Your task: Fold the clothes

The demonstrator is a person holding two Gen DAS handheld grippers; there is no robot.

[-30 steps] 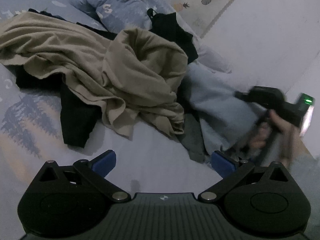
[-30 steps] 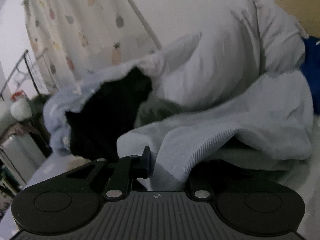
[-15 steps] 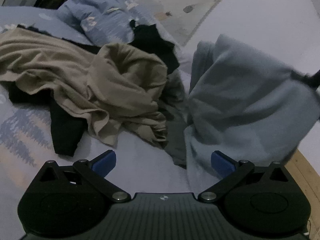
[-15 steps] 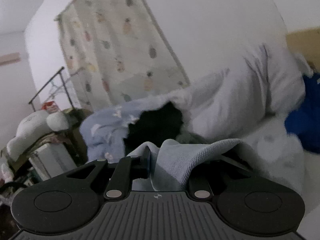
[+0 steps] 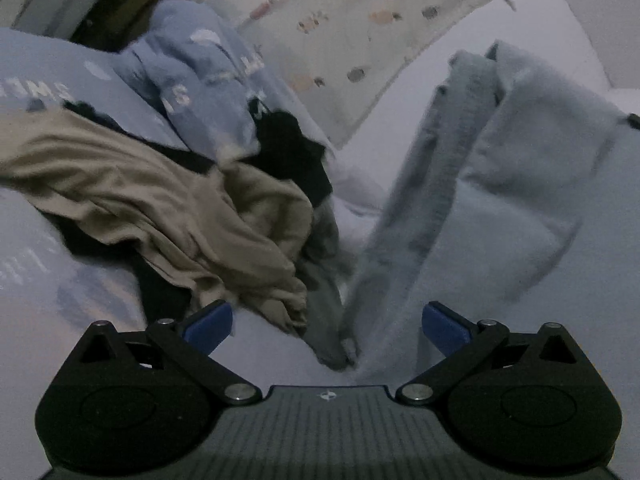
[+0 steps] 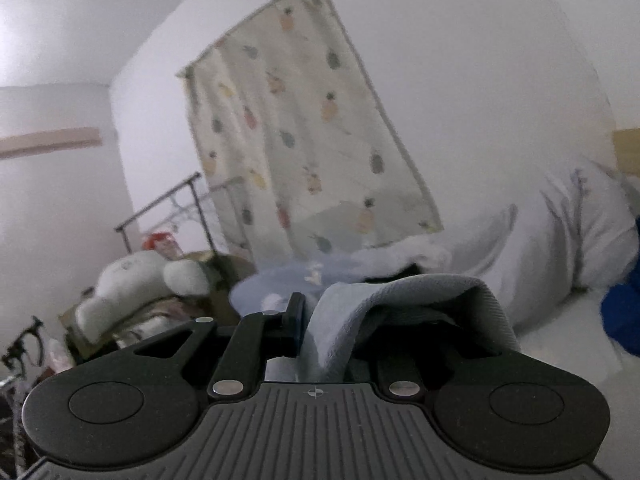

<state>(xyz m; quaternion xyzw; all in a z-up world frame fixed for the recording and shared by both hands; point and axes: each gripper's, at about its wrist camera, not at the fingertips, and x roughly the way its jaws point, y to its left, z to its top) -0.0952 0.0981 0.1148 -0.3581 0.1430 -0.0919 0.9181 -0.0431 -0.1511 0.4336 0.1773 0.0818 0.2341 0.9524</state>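
Note:
A light blue sweatshirt hangs lifted at the right of the left wrist view, its lower end trailing on the bed. My right gripper has a fold of that sweatshirt between its jaws, which are closing on it; the cloth drapes over and hides the right finger. My left gripper is open, its blue pads wide apart, low over the sheet in front of the pile, with nothing between them. The pile holds a beige garment, a black garment and a grey garment.
A blue printed quilt lies bunched behind the pile. A fruit-print curtain hangs on the wall. A white duvet and a dark blue item sit at right. A clothes rack and plush toys stand at left.
The right gripper has risen, lifting the light blue sweatshirt off the bed until it hangs. The left gripper has moved toward the pile and the hanging cloth, staying open.

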